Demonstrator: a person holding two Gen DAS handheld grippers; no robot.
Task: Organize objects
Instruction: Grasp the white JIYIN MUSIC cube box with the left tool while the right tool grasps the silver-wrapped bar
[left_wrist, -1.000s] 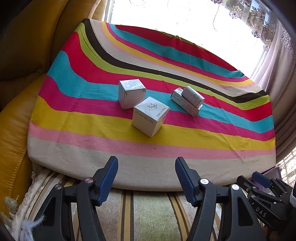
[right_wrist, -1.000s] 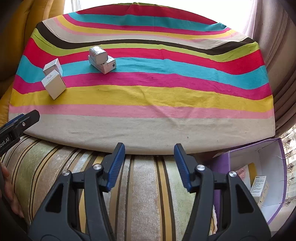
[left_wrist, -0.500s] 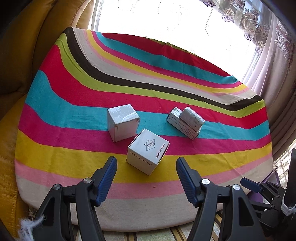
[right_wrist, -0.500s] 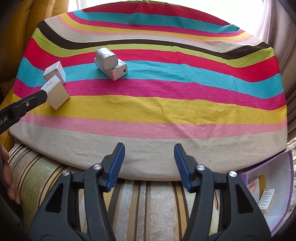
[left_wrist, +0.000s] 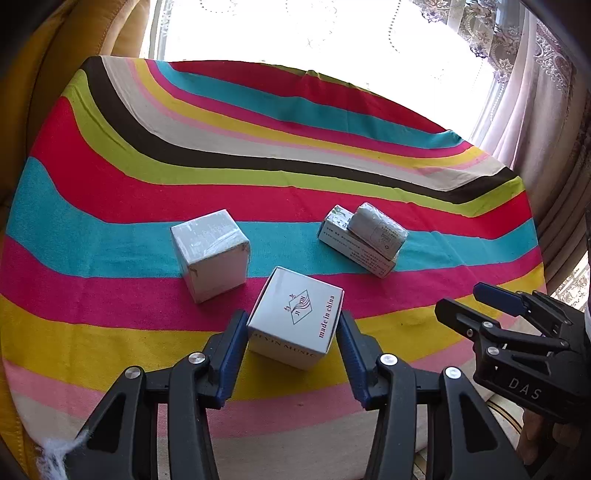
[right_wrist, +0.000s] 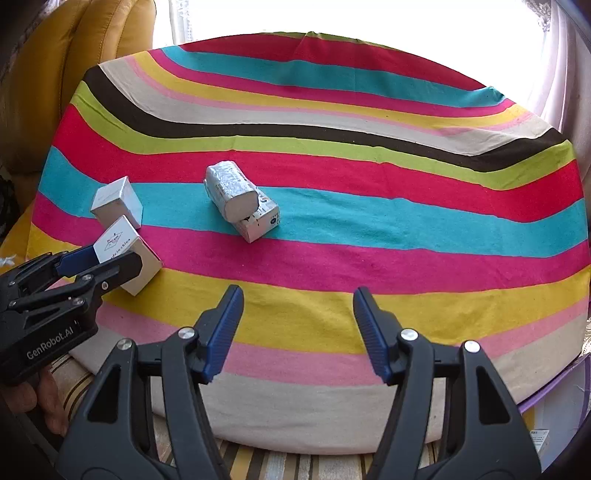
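A white box printed "made in china" (left_wrist: 295, 317) sits on the striped cloth (left_wrist: 258, 192). My left gripper (left_wrist: 291, 332) is closing on it, and both blue pads touch its sides. The right wrist view shows that same box (right_wrist: 118, 240) inside the left gripper (right_wrist: 107, 262). Just behind stands a plain white box (left_wrist: 210, 251), also in the right wrist view (right_wrist: 116, 201). Further right, a wrapped pack (left_wrist: 376, 229) lies on a flat carton (left_wrist: 354, 251). My right gripper (right_wrist: 297, 314) hovers over the yellow stripe, its jaws opening with nothing between them.
A yellow leather seat back (right_wrist: 74, 55) rises at the left. Curtains (left_wrist: 535, 110) hang at the right by a bright window. A purple box's edge (right_wrist: 554, 398) shows at the lower right below the cloth. A hand (right_wrist: 48, 398) grips the left tool.
My left gripper moved forward over the cloth to the printed box and its jaws narrowed around it. The right gripper also came forward over the cloth and its jaws widened.
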